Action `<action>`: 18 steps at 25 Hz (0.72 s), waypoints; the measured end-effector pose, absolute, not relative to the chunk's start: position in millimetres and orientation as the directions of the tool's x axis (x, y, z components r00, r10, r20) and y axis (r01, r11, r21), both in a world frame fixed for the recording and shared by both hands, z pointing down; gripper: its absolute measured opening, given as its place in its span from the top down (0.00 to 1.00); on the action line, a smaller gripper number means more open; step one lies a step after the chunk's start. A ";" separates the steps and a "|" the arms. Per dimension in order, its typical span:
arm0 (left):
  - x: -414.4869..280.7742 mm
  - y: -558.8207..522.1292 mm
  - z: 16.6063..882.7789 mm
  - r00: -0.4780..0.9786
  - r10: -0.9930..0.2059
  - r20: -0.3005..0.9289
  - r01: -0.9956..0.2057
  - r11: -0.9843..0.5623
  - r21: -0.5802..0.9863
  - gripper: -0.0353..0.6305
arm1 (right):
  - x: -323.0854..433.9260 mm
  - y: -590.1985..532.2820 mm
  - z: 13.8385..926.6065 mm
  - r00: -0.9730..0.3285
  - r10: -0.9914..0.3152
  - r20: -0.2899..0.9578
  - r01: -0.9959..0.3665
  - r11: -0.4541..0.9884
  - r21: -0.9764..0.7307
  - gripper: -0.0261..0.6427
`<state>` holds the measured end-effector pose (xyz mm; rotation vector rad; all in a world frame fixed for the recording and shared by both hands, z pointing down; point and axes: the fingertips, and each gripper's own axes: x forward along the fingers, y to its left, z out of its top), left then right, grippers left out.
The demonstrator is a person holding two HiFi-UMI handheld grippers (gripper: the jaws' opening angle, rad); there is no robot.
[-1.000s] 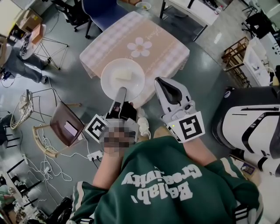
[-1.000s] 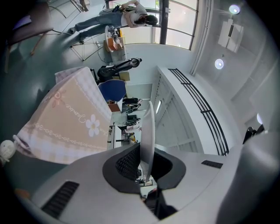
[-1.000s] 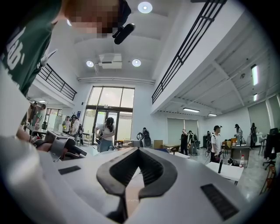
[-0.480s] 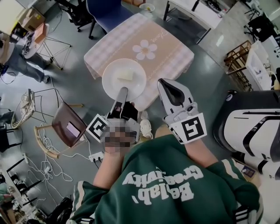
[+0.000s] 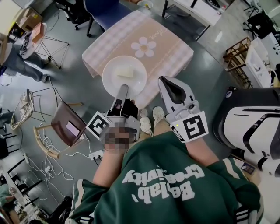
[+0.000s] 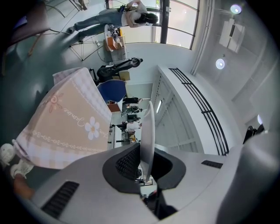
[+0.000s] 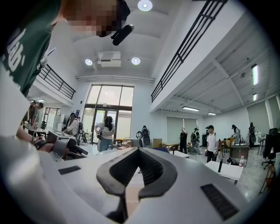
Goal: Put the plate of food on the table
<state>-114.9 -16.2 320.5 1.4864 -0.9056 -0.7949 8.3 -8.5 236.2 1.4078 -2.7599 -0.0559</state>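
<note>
Small square counter (image 5: 168,54), top fully covered by a pink checked cloth (image 5: 157,33) hanging over the edges; white flower (image 5: 143,45) printed mid-cloth. Stands on grey floor (image 5: 74,83). Also on floor: blue chair (image 5: 105,8) at far side, brown chair (image 5: 65,124), power strip (image 5: 95,155), loose white cables (image 5: 52,168).

We see a grey floor (image 5: 210,57) all round, with a brown chair (image 5: 65,124) and loose cables (image 5: 52,168) to the left of the left gripper (image 5: 122,89) and a blue chair (image 5: 103,11) far ahead of it. Ahead of the right gripper (image 5: 168,85) we find a white desk (image 5: 197,11), tall windows (image 7: 109,98) and round ceiling lights (image 7: 135,61).
</note>
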 end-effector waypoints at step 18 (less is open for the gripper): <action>-138.2 -59.9 330.6 0.419 -0.907 0.034 -0.133 -0.024 0.991 0.90 | 14.3 -67.6 243.3 -0.577 -0.817 0.007 -0.816 0.577 0.028 0.94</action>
